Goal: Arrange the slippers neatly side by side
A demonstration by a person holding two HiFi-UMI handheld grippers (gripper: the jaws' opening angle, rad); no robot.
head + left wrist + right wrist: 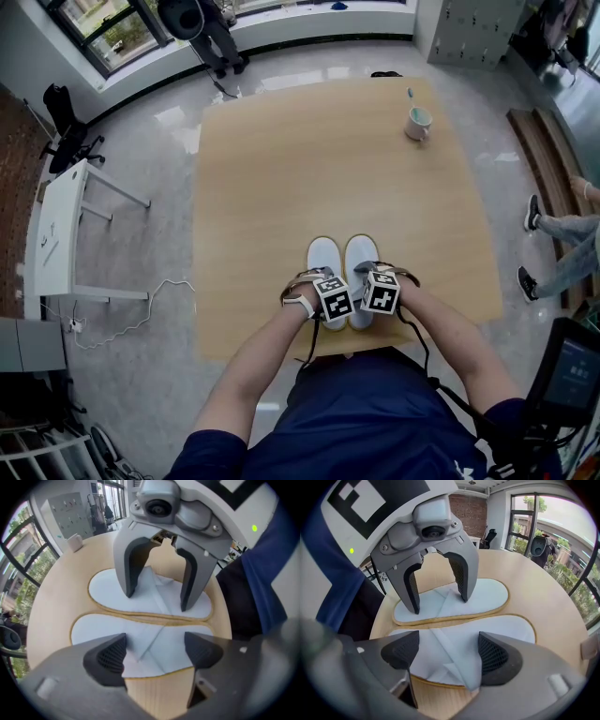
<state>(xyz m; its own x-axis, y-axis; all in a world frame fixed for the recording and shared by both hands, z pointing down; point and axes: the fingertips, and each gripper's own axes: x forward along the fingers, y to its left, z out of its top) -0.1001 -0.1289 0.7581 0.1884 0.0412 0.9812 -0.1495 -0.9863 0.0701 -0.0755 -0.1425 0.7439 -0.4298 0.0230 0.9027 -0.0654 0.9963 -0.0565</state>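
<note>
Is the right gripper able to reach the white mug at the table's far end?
Probably not from here. The right gripper is open over a white slipper at the near edge; the white mug stands far across the wooden table. Nothing blocks the way; leaning in might do it.

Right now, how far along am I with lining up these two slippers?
Mostly done: the left slipper and right slipper lie side by side on the table, toes pointing the same way and about level, inner edges touching. In hand: nothing is gripped. The left gripper and right gripper each hover with jaws apart over a slipper's strap. Left: probably just lifting the grippers clear.
</note>
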